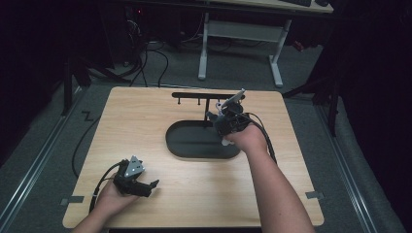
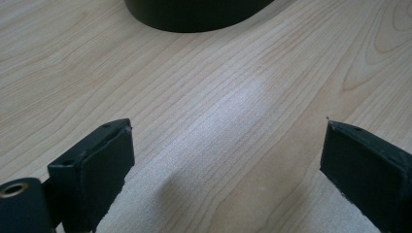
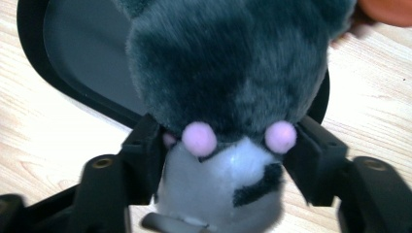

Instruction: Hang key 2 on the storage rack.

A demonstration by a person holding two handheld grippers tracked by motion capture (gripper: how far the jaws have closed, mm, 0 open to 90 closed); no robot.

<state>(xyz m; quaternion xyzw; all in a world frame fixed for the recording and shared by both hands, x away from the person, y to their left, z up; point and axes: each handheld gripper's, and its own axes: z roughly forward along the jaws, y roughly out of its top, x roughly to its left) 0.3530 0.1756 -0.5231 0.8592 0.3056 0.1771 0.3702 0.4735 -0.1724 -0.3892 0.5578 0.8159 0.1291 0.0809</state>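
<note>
Right gripper [image 3: 228, 160] clamps a grey plush toy [image 3: 228, 77] over the black tray [image 1: 194, 143], frame center. Left gripper [image 2: 226, 160] wide, empty, lower left on the surface [image 1: 145, 121].

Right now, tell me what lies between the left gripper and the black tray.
Only bare wooden tabletop between the left gripper and the black oval tray, seen in the high view.

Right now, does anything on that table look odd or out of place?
Nothing spilled or broken. The oddity: a fuzzy grey plush toy with pink dots, clamped in the right gripper above the black oval tray.
</note>
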